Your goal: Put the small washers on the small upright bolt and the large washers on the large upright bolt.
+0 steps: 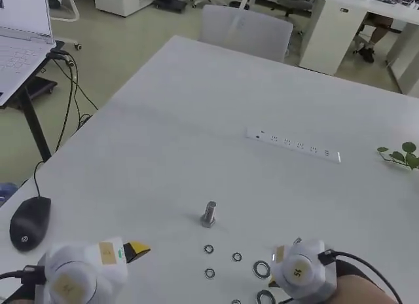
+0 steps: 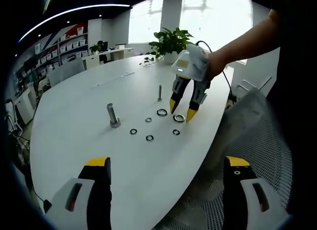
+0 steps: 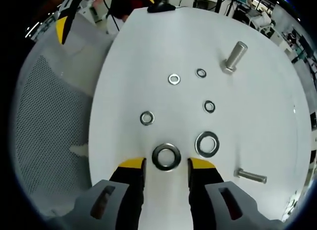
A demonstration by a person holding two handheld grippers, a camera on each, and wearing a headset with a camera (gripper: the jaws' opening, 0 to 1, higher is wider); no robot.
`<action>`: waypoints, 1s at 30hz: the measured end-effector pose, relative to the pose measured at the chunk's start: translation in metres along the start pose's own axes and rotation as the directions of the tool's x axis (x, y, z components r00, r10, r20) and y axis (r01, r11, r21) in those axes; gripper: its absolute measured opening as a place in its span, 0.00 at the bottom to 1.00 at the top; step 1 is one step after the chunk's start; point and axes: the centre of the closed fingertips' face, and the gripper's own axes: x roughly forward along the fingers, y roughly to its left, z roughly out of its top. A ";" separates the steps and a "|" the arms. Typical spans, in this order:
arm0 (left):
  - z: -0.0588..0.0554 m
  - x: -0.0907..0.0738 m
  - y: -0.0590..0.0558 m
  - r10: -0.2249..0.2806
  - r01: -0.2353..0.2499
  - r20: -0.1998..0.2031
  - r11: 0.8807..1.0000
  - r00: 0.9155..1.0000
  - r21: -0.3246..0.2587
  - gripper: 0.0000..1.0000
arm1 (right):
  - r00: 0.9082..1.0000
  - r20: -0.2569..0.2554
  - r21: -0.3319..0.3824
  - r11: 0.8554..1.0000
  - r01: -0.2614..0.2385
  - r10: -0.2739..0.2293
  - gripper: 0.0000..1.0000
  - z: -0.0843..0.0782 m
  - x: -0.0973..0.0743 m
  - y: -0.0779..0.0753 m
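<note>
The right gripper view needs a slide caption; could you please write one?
Open right gripper brackets a large washer on the table, small washers and the large bolt beyond.

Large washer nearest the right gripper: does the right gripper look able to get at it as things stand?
Probably yes. The right gripper holds open jaws either side of that large washer, flat on the table with nothing between; the other large washer lies apart.

I log, on table (image 1: pixel 196 107): bolt (image 1: pixel 209 213) centre; washers (image 1: pixel 209 249) near of it; power strip (image 1: pixel 292 144) far right; mouse (image 1: pixel 29 222) near left.
</note>
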 end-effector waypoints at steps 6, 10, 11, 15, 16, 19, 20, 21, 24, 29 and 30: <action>-0.001 0.000 0.001 0.006 -0.006 -0.003 1.000 1.000 0.001 0.93 | 1.000 -0.006 0.003 1.000 0.002 -0.002 0.33 0.002 0.000 0.001; -0.001 -0.001 0.002 0.008 -0.008 -0.002 1.000 1.000 0.002 0.92 | 1.000 -0.025 0.001 1.000 0.000 0.000 0.32 0.003 0.001 0.001; -0.001 -0.002 0.002 0.009 -0.009 -0.002 1.000 1.000 0.002 0.92 | 1.000 -0.029 0.004 1.000 0.002 -0.002 0.32 0.003 0.001 0.001; -0.002 -0.003 0.003 0.014 -0.014 0.001 1.000 1.000 0.001 0.92 | 0.999 -0.039 0.011 1.000 0.008 -0.007 0.27 0.003 0.001 0.000; -0.002 -0.003 0.003 0.015 -0.015 0.002 1.000 1.000 -0.002 0.91 | 0.999 -0.042 0.005 1.000 0.008 -0.008 0.25 0.004 0.002 0.001; -0.003 -0.004 0.003 0.015 -0.015 0.000 1.000 1.000 -0.001 0.91 | 0.998 -0.055 0.011 1.000 0.008 -0.007 0.25 0.004 0.001 0.001; -0.002 -0.003 0.002 0.013 -0.013 0.001 1.000 1.000 -0.003 0.90 | 0.998 -0.059 0.018 1.000 0.009 -0.008 0.25 0.004 0.001 0.000; -0.003 -0.003 0.002 0.011 -0.011 -0.002 1.000 1.000 -0.002 0.90 | 0.998 -0.063 0.023 1.000 0.008 -0.006 0.24 0.005 0.001 0.000; -0.003 -0.003 0.001 0.013 -0.013 -0.002 1.000 1.000 0.001 0.90 | 0.997 -0.081 0.052 0.999 0.014 -0.009 0.23 0.006 0.001 0.000; 0.000 -0.004 0.001 0.012 -0.012 0.019 1.000 1.000 -0.019 0.89 | 0.997 -0.072 0.066 0.998 0.017 -0.012 0.21 0.006 0.001 0.001; 0.000 -0.004 0.001 0.013 -0.013 0.016 1.000 1.000 -0.015 0.89 | 0.998 -0.065 0.075 0.997 0.017 -0.012 0.21 0.005 0.001 0.000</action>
